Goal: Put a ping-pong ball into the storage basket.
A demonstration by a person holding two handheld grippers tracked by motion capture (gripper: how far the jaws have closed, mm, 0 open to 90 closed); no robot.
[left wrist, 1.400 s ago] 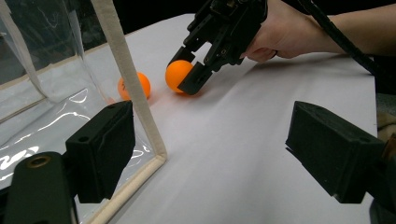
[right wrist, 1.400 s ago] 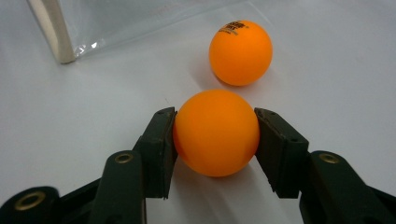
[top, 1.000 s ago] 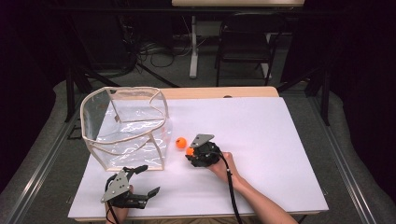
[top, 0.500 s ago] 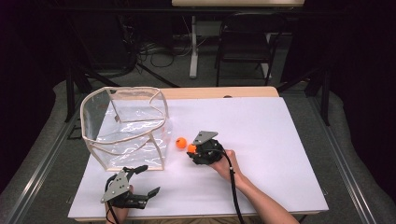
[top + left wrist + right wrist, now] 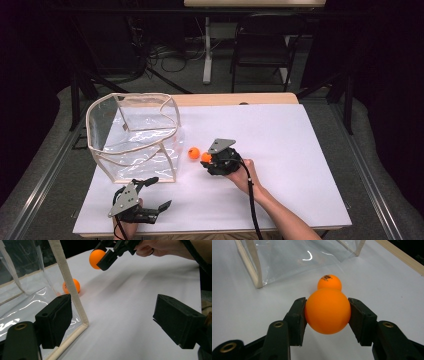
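Note:
My right gripper (image 5: 207, 159) is shut on an orange ball (image 5: 205, 157) near the middle of the white table, just off its surface. In the right gripper view both pads press the held ball (image 5: 327, 311), and a second orange ball (image 5: 329, 282) lies on the table right behind it. That loose ball (image 5: 194, 153) rests close to the corner of a clear bag with beige trim (image 5: 131, 96). My left gripper (image 5: 160, 192) sits open near the front left edge, nothing between its jaws. The left gripper view has the held ball (image 5: 97, 258) up high and the loose ball (image 5: 75, 285) half behind the trim.
The clear bag (image 5: 294, 257) stands upright at the table's left, mouth open toward the top. A wooden strip (image 5: 235, 98) borders the table's far edge. Beyond it are a chair (image 5: 260, 55) and cables on the floor.
The right gripper has shifted a touch with the ball still between its jaws. The left gripper and the loose ball have stayed where they were.

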